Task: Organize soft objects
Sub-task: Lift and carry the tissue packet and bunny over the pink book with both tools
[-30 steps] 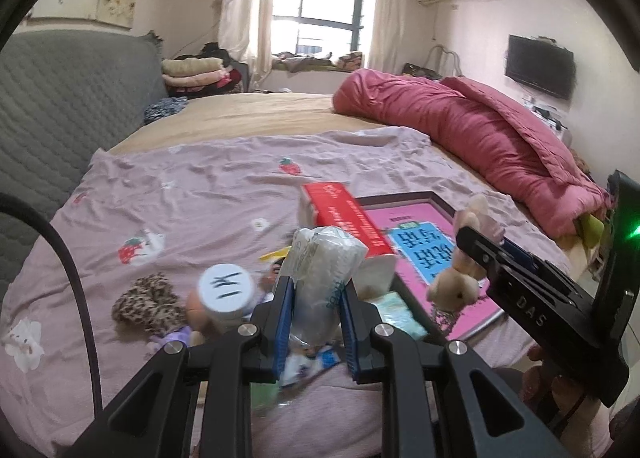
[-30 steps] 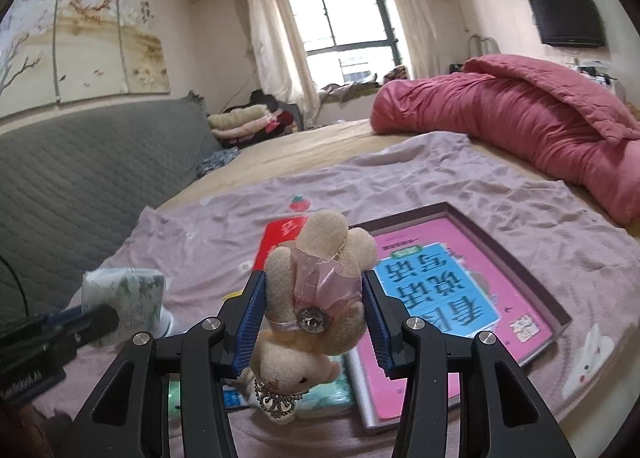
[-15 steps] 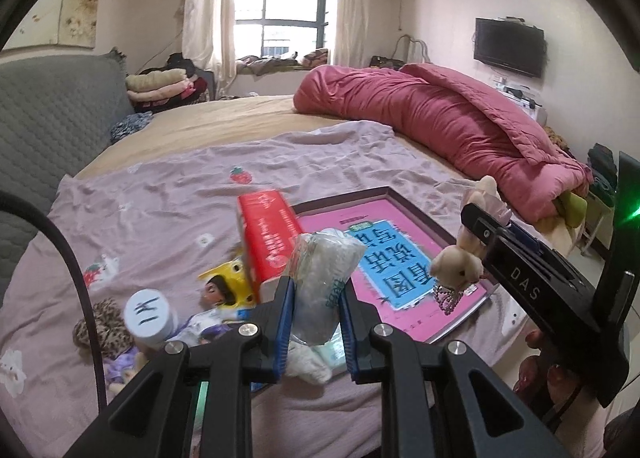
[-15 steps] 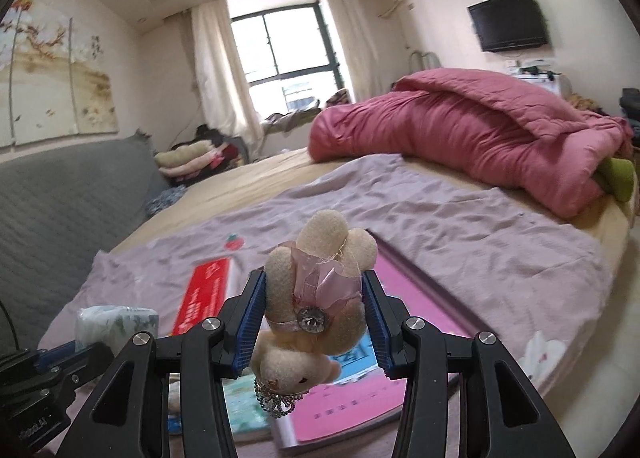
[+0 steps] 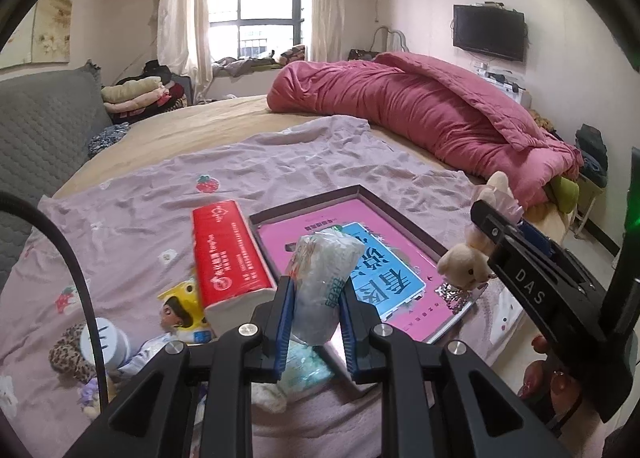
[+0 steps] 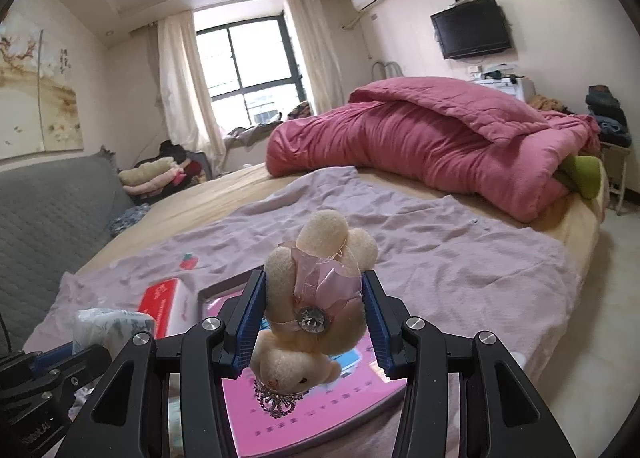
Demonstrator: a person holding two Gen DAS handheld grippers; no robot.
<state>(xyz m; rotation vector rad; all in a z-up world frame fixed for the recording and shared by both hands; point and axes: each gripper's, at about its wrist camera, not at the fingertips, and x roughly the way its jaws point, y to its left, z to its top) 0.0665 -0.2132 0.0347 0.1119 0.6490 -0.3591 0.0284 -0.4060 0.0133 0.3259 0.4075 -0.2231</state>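
My left gripper (image 5: 314,310) is shut on a soft tissue pack (image 5: 324,282) in clear patterned wrap, held above the lilac sheet (image 5: 320,162). The pack also shows in the right wrist view (image 6: 112,324). My right gripper (image 6: 314,318) is shut on a small beige plush bear (image 6: 316,290) with a pink bow and a rhinestone, hanging head down. The bear also shows at the right of the left wrist view (image 5: 468,258), over the pink book (image 5: 384,270).
On the sheet lie a red tissue box (image 5: 228,254), a framed pink book, a yellow doll pack (image 5: 180,306), a white-capped jar (image 5: 104,338), a leopard scrunchie (image 5: 68,354) and a green pack (image 5: 304,370). A rolled pink duvet (image 5: 420,110) lies far right; grey headboard (image 5: 44,126) at left.
Both grippers have risen and swung right with their loads still gripped. The bed items have slid left and down in both views; more floor and duvet show at right.
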